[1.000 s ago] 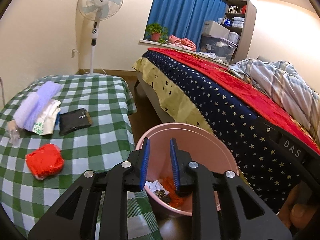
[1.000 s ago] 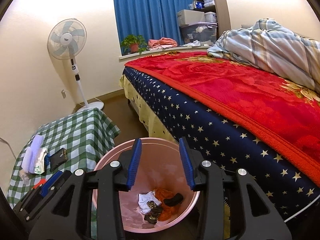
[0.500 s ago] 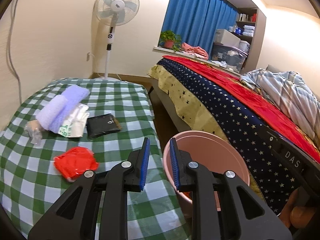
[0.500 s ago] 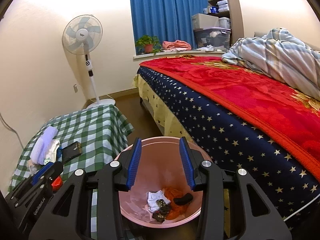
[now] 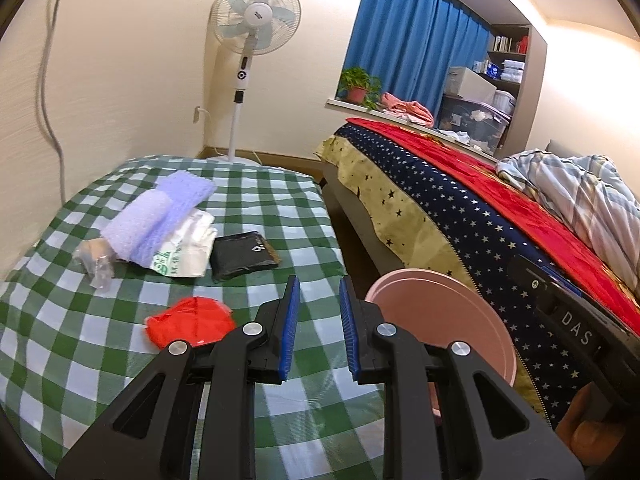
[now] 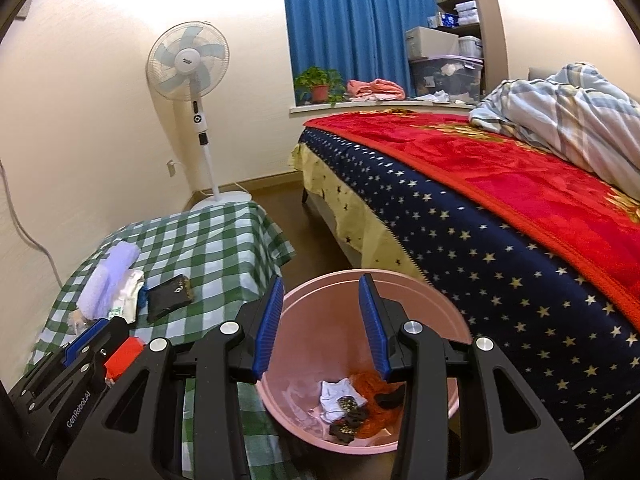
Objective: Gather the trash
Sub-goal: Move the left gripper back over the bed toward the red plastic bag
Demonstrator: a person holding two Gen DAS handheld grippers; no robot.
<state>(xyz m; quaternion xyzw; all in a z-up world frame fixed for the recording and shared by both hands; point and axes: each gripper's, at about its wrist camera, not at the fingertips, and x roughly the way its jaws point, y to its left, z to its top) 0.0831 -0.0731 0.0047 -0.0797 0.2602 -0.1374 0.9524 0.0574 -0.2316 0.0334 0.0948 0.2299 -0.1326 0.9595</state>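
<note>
On the green-checked counter (image 5: 260, 200) lay, from the left, a clear crumpled wrapper (image 5: 94, 260), a lilac towel roll (image 5: 160, 212), a white packet (image 5: 188, 248) and a black pouch (image 5: 242, 256). Nearer, a red crumpled wrapper (image 5: 190, 326) sat just left of the left gripper (image 5: 319, 334), whose fingers stood slightly apart, grasping nothing. Right of the counter, the pink bin (image 6: 420, 308) on the floor held scraps of trash (image 6: 352, 400). The right gripper (image 6: 320, 328) hovered over it, fingers released and empty, beside the bed (image 6: 500, 220).

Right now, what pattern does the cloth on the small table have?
Green and white checks on the tablecloth; the left wrist view shows it best.
</note>
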